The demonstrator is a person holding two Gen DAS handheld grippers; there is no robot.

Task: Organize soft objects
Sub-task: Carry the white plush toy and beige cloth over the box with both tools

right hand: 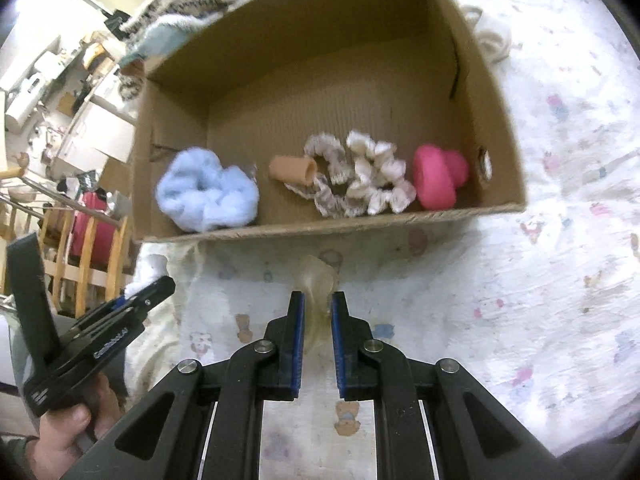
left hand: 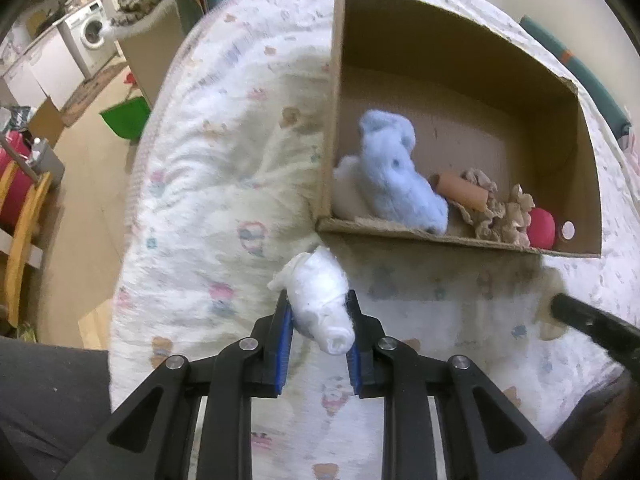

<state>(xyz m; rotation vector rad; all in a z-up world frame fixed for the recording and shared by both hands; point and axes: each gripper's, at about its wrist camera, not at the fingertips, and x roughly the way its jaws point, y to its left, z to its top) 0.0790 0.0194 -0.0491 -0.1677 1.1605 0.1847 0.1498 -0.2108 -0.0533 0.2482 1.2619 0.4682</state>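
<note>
My left gripper [left hand: 318, 306] is shut on a white rolled soft bundle [left hand: 318, 300] and holds it over the bed, just in front of the cardboard box [left hand: 440, 236]. My right gripper [right hand: 318, 304] is shut on a pale beige translucent soft piece [right hand: 320, 280], near the box's front wall [right hand: 320, 226]. In the box lie a light blue plush [right hand: 206, 192], an orange tube [right hand: 292, 168], frilly scrunchies [right hand: 360, 176] and a pink soft object [right hand: 436, 178]. The left gripper also shows in the right wrist view [right hand: 152, 286].
The box rests on a white printed quilt [left hand: 224, 184]. A cream soft item [right hand: 492, 38] lies beyond the box's right wall. A wooden chair [left hand: 20, 216], a green bin [left hand: 126, 118] and a washing machine [left hand: 88, 38] stand on the floor to the left.
</note>
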